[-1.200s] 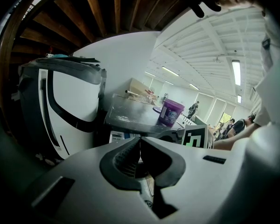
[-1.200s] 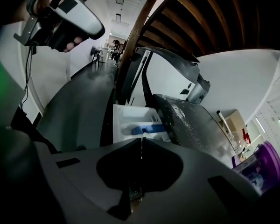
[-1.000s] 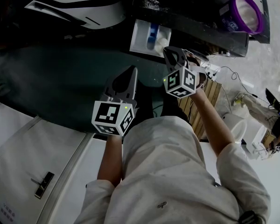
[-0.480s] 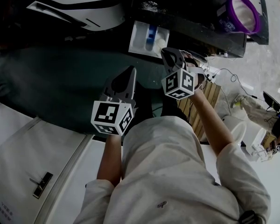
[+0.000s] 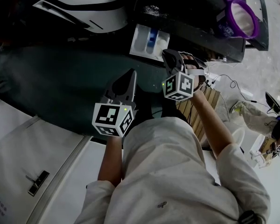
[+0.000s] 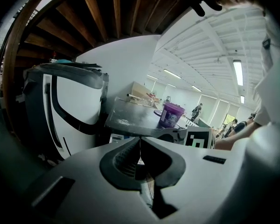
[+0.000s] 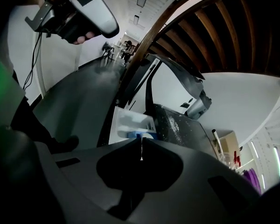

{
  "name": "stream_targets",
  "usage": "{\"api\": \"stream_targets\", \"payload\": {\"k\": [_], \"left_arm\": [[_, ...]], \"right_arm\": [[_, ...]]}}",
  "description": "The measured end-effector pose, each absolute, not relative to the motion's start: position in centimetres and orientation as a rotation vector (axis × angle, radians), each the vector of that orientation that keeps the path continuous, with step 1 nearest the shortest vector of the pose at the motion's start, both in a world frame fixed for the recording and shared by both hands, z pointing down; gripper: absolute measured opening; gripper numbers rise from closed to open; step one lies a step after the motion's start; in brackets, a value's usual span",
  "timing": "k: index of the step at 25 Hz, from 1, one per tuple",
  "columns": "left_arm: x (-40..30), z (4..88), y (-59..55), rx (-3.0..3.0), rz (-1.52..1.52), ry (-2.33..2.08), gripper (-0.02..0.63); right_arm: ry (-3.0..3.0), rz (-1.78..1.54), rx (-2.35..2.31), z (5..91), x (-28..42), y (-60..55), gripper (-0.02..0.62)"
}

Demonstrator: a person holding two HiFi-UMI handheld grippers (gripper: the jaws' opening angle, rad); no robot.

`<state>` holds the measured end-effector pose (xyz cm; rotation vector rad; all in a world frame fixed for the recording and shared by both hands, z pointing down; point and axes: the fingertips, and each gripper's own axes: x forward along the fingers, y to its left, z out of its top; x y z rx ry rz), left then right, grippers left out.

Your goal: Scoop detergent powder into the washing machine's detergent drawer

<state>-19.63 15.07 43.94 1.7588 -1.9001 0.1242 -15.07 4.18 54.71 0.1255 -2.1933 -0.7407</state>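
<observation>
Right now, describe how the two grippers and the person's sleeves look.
The left gripper and right gripper are grey, tapering to narrow tongs; each carries a white cube with black square markers. The person wears a pale short-sleeved shirt.

head: steeply down over left hand-held gripper (image 5: 129, 77), right hand-held gripper (image 5: 171, 56) | gripper cams: along own jaws | head+right share detergent drawer (image 5: 148, 40), just ahead

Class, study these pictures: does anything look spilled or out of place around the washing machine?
Yes. White powder lies scattered on the machine's dark top, close to the open drawer rather than inside it. It looks like spilled detergent. Nothing else stands out.
</observation>
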Motion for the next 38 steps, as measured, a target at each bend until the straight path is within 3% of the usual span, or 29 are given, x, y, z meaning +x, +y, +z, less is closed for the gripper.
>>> {"api": "stream_targets", "payload": {"k": [38], "left_arm": [[-13.9, 39.8, 10.0, 1.805, 0.067, -2.042, 0.018]], "right_arm": [[-2.603, -0.454, 0.203, 41.8, -10.0, 3.3, 0.012]]}}
